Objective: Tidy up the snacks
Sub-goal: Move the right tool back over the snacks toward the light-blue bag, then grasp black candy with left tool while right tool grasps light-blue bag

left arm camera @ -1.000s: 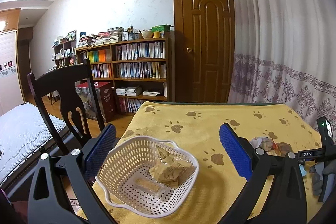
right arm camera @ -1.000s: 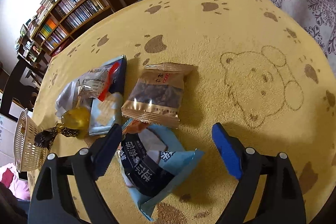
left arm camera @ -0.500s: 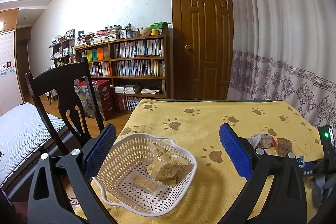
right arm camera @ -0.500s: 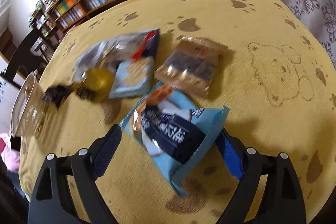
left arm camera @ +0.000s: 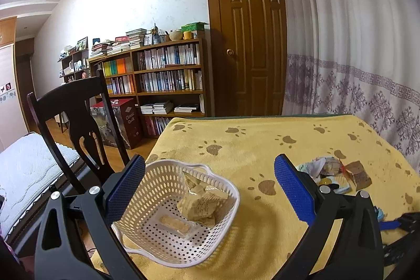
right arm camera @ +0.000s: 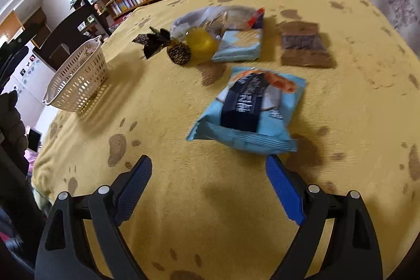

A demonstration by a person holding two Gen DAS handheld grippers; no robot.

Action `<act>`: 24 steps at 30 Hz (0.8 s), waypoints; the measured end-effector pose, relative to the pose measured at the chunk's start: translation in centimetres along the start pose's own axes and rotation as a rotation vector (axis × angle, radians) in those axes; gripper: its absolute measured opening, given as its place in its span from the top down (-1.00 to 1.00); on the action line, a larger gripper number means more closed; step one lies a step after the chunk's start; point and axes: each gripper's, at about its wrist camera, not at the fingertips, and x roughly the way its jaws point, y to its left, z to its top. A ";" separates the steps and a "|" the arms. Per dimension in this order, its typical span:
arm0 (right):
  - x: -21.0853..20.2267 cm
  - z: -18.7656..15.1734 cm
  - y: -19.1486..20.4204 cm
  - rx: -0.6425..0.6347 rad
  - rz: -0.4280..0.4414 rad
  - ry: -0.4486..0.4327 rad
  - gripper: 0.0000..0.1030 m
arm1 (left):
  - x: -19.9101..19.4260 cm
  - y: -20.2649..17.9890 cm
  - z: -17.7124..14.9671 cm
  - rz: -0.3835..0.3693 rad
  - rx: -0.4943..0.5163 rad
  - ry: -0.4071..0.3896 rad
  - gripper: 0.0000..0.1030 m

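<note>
A white perforated basket (left arm camera: pixel 157 232) sits on the yellow paw-print tablecloth (left arm camera: pixel 262 148) and holds pale wafer packets (left arm camera: pixel 202 204). My left gripper (left arm camera: pixel 210 183) hangs open over the basket's rim with nothing in it. In the right wrist view a light blue snack bag (right arm camera: pixel 252 109) lies just ahead of my open right gripper (right arm camera: pixel 208 169), its near corner close to the right fingertip (right arm camera: pixel 275 169). Behind the bag lie a brown packet (right arm camera: pixel 304 46), a small pale blue packet (right arm camera: pixel 239 46), a yellow round sweet (right arm camera: pixel 199 43), dark bow-wrapped sweets (right arm camera: pixel 155 40) and a clear bag (right arm camera: pixel 210 15). The basket (right arm camera: pixel 78 75) stands far left.
A dark wooden chair (left arm camera: pixel 73 117) stands at the table's left edge, close to the basket. A bookshelf (left arm camera: pixel 157 75), a brown door (left arm camera: pixel 249 43) and a curtain (left arm camera: pixel 354 57) lie beyond the table. A mattress (left arm camera: pixel 23 167) is at the far left.
My right gripper drew back and swung left, so the blue bag now lies ahead of the fingers, not between them. The left view tilted slightly; the basket stayed put.
</note>
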 end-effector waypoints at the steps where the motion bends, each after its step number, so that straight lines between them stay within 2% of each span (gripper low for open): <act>1: -0.5 0.0 -0.5 0.013 -0.015 -0.017 -0.70 | 0.1 -0.2 -0.1 0.001 0.007 0.003 -0.94; 6: -1.7 1.2 -3.3 0.128 -0.074 -0.081 -0.71 | 0.7 -0.9 -0.5 -0.007 0.024 0.023 -0.94; 11: -0.9 2.9 -4.6 0.208 -0.047 -0.102 -0.76 | 1.8 -1.5 -1.1 -0.049 0.012 0.072 -0.94; 14: 0.9 3.8 -3.9 0.196 -0.064 -0.074 -0.76 | 2.4 -1.6 -1.4 -0.083 -0.010 0.105 -0.94; 18: 3.2 4.8 -2.9 0.150 -0.156 -0.033 -0.77 | 3.4 -1.7 -2.0 -0.100 -0.030 0.136 -0.94; 21: 4.1 5.1 -1.9 0.085 -0.227 -0.034 -0.77 | 4.1 -2.0 -2.4 -0.102 -0.033 0.152 -0.94; 24: 4.4 4.8 -1.4 0.035 -0.260 -0.045 -0.78 | 4.7 -2.7 -2.9 -0.116 -0.028 0.171 -0.94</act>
